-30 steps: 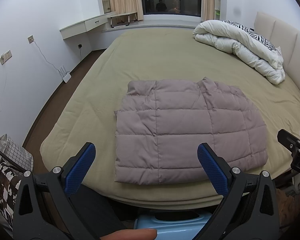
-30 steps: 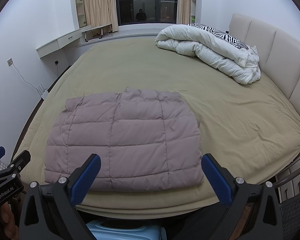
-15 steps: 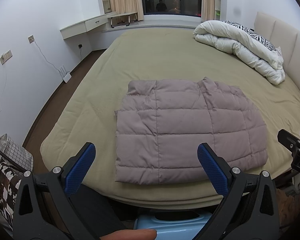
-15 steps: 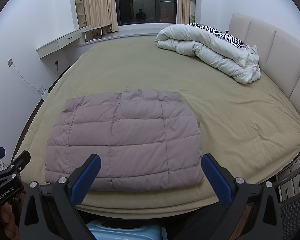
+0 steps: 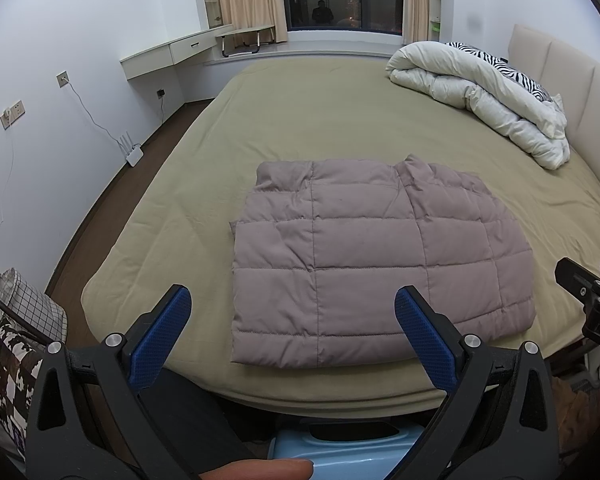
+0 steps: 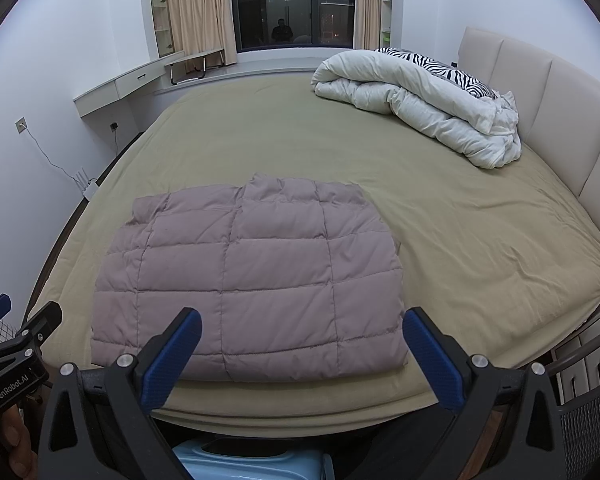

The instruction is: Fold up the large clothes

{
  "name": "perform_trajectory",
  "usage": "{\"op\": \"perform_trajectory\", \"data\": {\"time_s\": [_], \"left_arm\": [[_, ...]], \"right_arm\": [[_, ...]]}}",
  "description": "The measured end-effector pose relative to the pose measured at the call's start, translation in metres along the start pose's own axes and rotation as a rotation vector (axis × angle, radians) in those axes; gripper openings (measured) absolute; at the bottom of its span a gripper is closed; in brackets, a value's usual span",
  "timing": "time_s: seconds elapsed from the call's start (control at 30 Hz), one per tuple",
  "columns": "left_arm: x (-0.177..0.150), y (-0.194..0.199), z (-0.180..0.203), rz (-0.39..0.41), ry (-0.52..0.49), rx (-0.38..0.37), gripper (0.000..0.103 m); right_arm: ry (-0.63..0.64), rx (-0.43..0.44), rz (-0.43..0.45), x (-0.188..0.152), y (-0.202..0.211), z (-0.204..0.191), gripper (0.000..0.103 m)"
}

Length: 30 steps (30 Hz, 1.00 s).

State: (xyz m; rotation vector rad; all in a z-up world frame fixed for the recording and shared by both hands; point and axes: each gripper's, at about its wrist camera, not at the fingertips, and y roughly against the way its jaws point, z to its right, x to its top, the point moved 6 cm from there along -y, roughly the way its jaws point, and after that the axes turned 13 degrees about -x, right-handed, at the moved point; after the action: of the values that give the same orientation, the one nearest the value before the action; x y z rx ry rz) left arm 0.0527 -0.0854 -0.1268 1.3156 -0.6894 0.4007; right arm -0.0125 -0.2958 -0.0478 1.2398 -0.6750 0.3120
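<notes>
A mauve quilted puffer jacket (image 5: 376,264) (image 6: 252,276) lies folded into a flat rectangle near the front edge of the bed (image 5: 340,120) (image 6: 480,248), which has an olive sheet. My left gripper (image 5: 292,320) hangs open in front of the bed, short of the jacket's near edge, with nothing between its blue pads. My right gripper (image 6: 300,340) is open too, just before the jacket's right front corner, and holds nothing. Each gripper shows at the edge of the other's view.
A rolled white duvet (image 5: 484,96) (image 6: 416,104) with a zebra pillow lies by the headboard at the back right. A light blue case (image 5: 340,452) stands below the bed edge. A checked bag (image 5: 32,316) and router sit on the floor at left. A wire basket (image 6: 588,420) is at right.
</notes>
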Motion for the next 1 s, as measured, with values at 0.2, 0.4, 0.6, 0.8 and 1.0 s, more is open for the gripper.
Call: {"op": "perform_trajectory", "data": {"time_s": [0.2,0.4,0.6,0.8,1.0], "left_arm": [[0.0,0.0003,-0.0003,0.001,0.0,0.0,0.103],[0.0004,0.0001,-0.0017,0.001,-0.001,-0.001,0.103],[-0.0003,-0.0011,0.0013,0.0,0.0,0.0,0.103],[-0.0006,-0.0014,0.0018,0.0,0.001,0.001,0.103],[-0.0009,-0.0014,0.002,0.001,0.001,0.002,0.103]], "right_arm": [[0.0,0.002,-0.001,-0.0006,-0.0002,0.0,0.103],[0.001,0.001,-0.003,-0.0008,-0.0002,-0.0002,0.103],[0.002,0.002,-0.003,-0.0013,-0.0003,-0.0012,0.103],[0.002,0.001,-0.003,-0.0016,0.0,-0.0019,0.103],[0.001,0.001,-0.003,-0.002,0.0005,-0.0022,0.103]]}}
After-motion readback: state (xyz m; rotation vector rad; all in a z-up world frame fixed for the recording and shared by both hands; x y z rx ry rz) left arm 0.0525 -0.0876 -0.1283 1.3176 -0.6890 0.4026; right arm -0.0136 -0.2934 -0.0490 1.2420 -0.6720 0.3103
